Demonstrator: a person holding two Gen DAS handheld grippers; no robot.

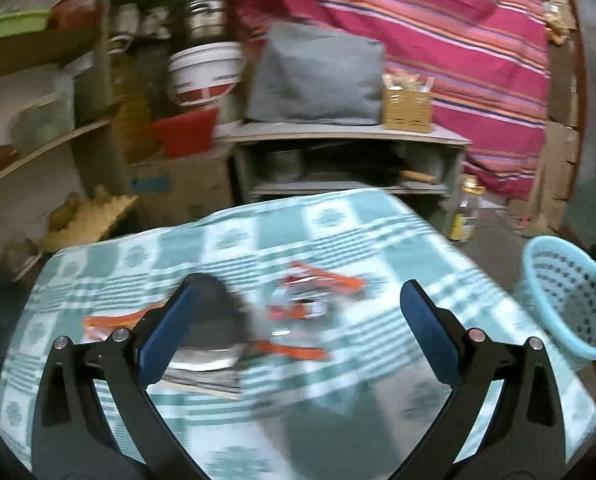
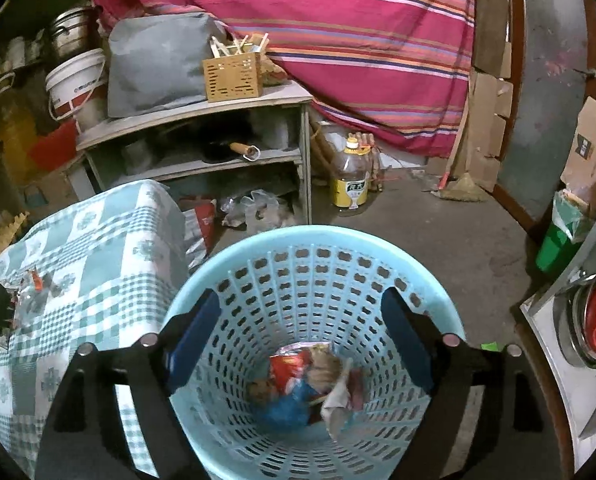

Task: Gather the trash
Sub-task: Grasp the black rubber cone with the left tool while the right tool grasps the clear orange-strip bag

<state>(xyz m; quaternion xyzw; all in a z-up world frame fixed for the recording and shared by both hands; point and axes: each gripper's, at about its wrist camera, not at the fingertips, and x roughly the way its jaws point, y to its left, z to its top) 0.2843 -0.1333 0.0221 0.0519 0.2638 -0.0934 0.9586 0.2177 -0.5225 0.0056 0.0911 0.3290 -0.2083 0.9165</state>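
My left gripper is open above a table with a green checked cloth. Orange and silver snack wrappers lie on the cloth between and just beyond its fingers; more wrappers lie by the left finger. The view is blurred. My right gripper is open and empty over a light blue plastic basket standing on the floor beside the table. Several crumpled wrappers lie at the basket's bottom. The basket also shows in the left wrist view, right of the table. Wrappers on the table show in the right wrist view.
A grey shelf unit with a grey bag and a wooden box stands behind the table. An oil bottle stands on the floor. A striped red cloth hangs behind. A green bin and a metal stove edge are at the right.
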